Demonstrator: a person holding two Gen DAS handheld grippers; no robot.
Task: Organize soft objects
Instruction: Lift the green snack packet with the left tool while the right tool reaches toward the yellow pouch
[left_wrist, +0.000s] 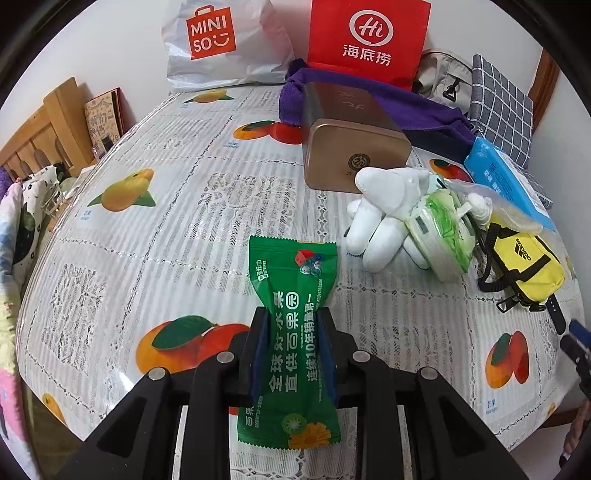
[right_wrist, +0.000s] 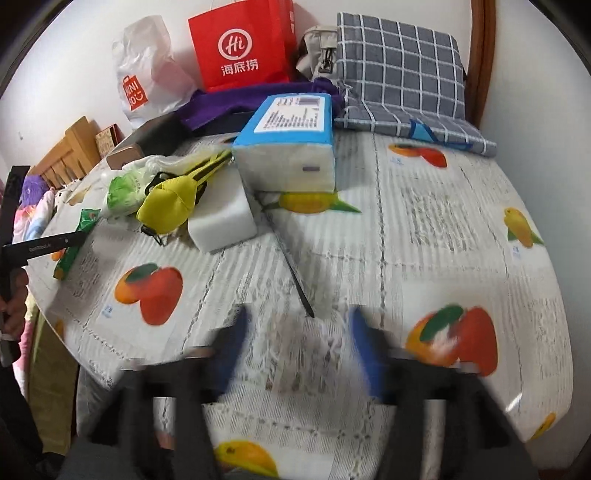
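Note:
My left gripper (left_wrist: 293, 314) is shut on a green wet-wipe packet (left_wrist: 293, 291) and holds it over the table; the packet also shows at the left of the right wrist view (right_wrist: 75, 240). Ahead to the right lie a white plush toy (left_wrist: 384, 210), a green-and-white tissue pack (left_wrist: 441, 229) and a yellow pouch (left_wrist: 524, 262). My right gripper (right_wrist: 295, 332) is open and empty, blurred, above the tablecloth. Beyond it stand a blue tissue pack (right_wrist: 288, 147), a white block (right_wrist: 221, 218) and the yellow pouch (right_wrist: 170, 206).
A bronze tin (left_wrist: 351, 140) lies on a purple towel (left_wrist: 424, 107). A red bag (left_wrist: 369, 40) and a MINISO bag (left_wrist: 218, 40) stand at the back wall. A checked cushion (right_wrist: 402, 74) lies at the back right. A thin black strap (right_wrist: 291, 266) lies on the fruit-print tablecloth (right_wrist: 424, 229).

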